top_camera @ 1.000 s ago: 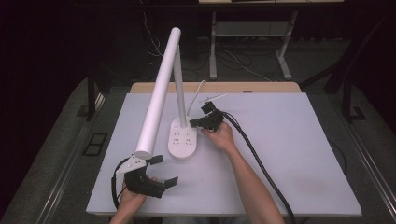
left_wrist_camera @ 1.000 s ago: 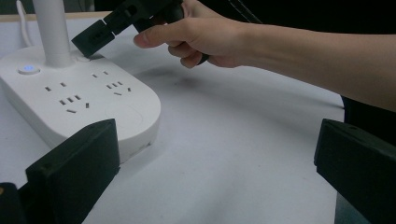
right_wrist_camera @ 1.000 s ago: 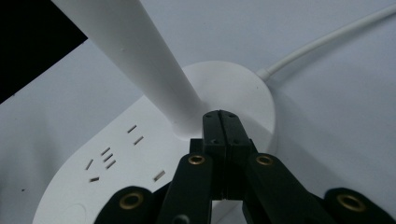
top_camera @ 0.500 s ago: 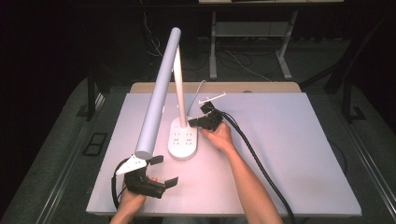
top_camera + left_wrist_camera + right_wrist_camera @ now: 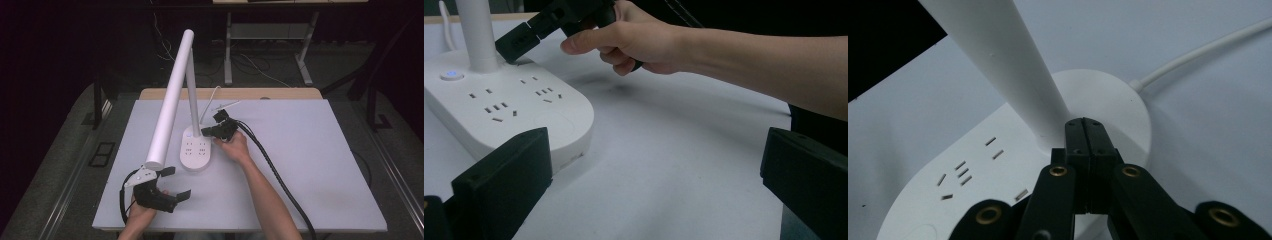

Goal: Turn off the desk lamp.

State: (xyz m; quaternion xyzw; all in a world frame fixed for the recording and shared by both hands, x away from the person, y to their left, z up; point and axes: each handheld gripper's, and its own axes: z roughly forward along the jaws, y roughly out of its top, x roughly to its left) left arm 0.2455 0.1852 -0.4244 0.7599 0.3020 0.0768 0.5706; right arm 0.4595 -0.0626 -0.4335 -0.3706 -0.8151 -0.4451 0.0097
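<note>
Your right tongs (image 5: 206,132) are pressed together, tip resting on the lamp base (image 5: 196,151) beside its upright post (image 5: 998,60); the blue-lit button (image 5: 451,75) suggests the lamp is powered. Your left tongs (image 5: 172,182) hang spread, idle, near the counter's (image 5: 310,165) front edge. The white lamp stands mid-counter, sockets in its base.

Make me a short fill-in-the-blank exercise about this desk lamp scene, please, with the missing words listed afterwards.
1. The right gripper has its jaws ____ at the foot of the lamp's post.
2. The left gripper has its jaws ____.
3. The button on the lamp base glows ____.
4. The lamp base carries power ____.

Missing words: shut; open; blue; sockets
</note>
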